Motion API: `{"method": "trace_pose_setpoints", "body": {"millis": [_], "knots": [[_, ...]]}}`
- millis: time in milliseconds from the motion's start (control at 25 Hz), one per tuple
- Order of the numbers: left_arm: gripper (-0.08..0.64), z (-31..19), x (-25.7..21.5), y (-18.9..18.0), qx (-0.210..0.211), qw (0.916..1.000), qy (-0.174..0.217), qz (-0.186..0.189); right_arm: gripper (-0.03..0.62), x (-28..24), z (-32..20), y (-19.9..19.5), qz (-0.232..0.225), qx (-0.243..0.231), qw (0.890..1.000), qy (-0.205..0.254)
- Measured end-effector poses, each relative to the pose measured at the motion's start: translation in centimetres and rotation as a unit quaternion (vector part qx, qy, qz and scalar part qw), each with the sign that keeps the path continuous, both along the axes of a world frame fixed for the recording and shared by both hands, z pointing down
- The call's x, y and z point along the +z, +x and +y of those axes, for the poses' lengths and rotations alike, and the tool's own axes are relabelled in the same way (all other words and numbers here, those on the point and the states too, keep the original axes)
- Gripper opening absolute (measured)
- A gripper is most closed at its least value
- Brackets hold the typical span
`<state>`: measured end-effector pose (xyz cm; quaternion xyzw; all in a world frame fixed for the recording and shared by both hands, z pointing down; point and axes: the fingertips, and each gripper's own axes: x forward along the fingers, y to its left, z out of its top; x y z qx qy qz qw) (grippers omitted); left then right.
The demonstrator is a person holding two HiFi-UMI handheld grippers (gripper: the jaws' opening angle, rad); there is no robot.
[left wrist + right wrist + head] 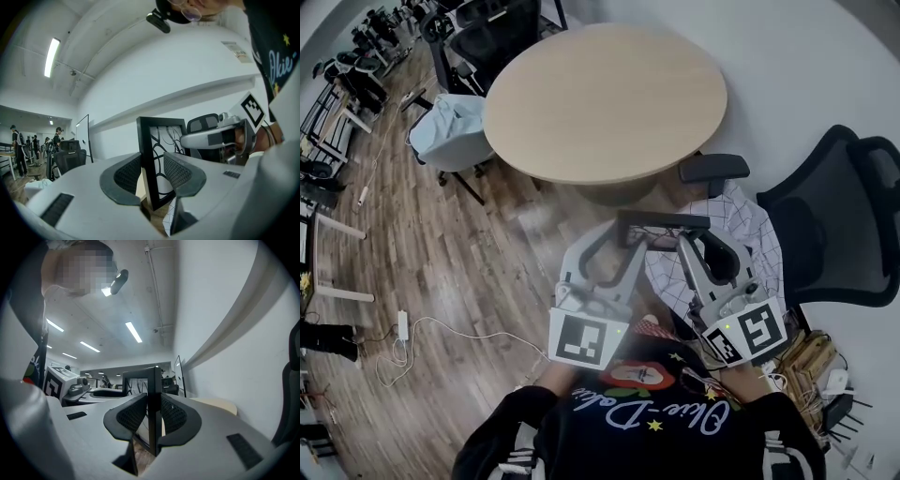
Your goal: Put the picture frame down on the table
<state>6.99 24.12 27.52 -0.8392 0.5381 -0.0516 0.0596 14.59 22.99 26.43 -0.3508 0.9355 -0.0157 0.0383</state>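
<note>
- Holding the picture frame (664, 221) in mid-air, top edge toward the head view, at 6 o'clock from the round table (605, 94) and clear of it.
- Clamping one side edge of the black moulding between the jaws of the left gripper (152, 174).
- Clamping the opposite edge the same way with the right gripper (152, 420).
- Judged barely begun: not yet set down, not yet over the table.
- Left to do: carry toward 12 o'clock, lower onto the bare top, release both grips.
</note>
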Motion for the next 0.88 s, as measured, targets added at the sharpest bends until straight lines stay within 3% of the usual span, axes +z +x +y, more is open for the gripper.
{"method": "trace_pose_setpoints", "body": {"millis": [440,880], "knots": [[0.141,0.0,0.9,-0.1,-0.022,0.9997,-0.01,-0.006,0.075,0.9,-0.4,-0.2,-0.005,-0.021,1.0,-0.007],[0.14,-5.6,1.0,-1.5,0.015,0.9999,0.0,0.001,0.075,0.9,-5.4,-1.5,0.005,0.017,1.0,-0.004]]}}
